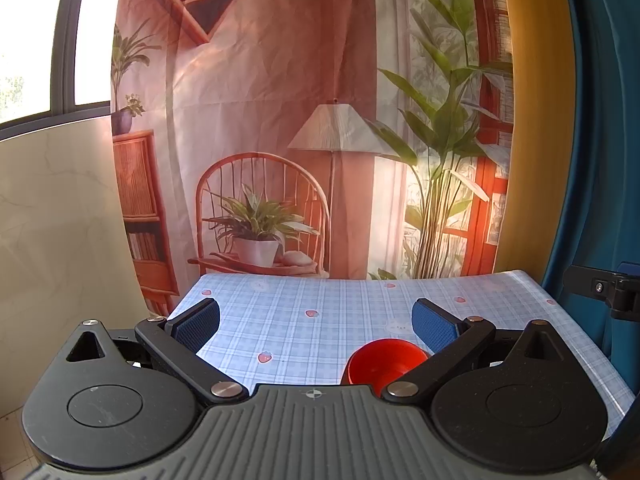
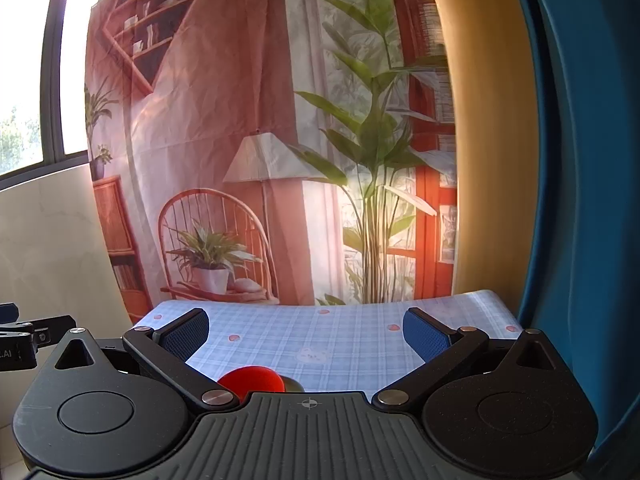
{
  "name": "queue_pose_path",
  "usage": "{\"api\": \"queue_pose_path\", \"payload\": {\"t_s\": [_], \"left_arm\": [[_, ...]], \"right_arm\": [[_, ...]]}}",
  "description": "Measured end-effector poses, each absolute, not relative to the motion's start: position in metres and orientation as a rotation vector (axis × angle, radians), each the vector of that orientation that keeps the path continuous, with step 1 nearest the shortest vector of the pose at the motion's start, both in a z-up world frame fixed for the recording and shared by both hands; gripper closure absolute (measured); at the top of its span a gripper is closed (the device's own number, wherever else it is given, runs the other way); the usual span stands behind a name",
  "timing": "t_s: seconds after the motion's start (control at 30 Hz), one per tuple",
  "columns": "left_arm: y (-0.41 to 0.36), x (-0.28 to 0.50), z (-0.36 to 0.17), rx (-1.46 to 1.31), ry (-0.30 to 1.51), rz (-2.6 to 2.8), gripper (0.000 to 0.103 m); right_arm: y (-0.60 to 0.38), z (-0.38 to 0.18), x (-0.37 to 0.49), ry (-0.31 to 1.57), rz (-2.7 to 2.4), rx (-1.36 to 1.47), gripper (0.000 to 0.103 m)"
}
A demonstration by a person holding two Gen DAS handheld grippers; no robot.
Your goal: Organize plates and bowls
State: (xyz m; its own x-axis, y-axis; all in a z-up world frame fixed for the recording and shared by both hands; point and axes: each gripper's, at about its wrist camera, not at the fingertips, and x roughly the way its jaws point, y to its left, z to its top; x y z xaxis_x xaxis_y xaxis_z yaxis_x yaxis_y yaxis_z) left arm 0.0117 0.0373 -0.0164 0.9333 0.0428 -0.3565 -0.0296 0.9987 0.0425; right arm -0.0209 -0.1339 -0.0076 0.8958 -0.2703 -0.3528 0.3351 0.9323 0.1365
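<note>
A red bowl (image 1: 382, 364) sits on the blue checked tablecloth (image 1: 320, 320), low in the left wrist view, partly hidden behind the right finger of my left gripper (image 1: 316, 320). That gripper is open and holds nothing. In the right wrist view the same red bowl (image 2: 252, 380) peeks over the gripper body, with the edge of an olive-green dish (image 2: 293, 384) just right of it. My right gripper (image 2: 306, 330) is open too, hovering above the table with empty fingers.
The table (image 2: 360, 340) ends at a printed fabric backdrop (image 1: 280, 120) behind it. A blue curtain (image 2: 580, 200) hangs on the right and a pale wall (image 1: 52, 220) stands at the left. The other gripper's black body (image 1: 604, 288) shows at the right edge.
</note>
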Motion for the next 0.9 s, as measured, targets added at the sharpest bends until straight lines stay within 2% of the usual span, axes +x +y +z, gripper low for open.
{"api": "queue_pose_path", "payload": {"t_s": [0.9], "left_arm": [[0.0400,0.0125,-0.0171,0.028,0.373,0.035,0.000]], "right_arm": [[-0.1333,-0.0068,-0.0210,0.335,-0.315,0.196,0.000]]}}
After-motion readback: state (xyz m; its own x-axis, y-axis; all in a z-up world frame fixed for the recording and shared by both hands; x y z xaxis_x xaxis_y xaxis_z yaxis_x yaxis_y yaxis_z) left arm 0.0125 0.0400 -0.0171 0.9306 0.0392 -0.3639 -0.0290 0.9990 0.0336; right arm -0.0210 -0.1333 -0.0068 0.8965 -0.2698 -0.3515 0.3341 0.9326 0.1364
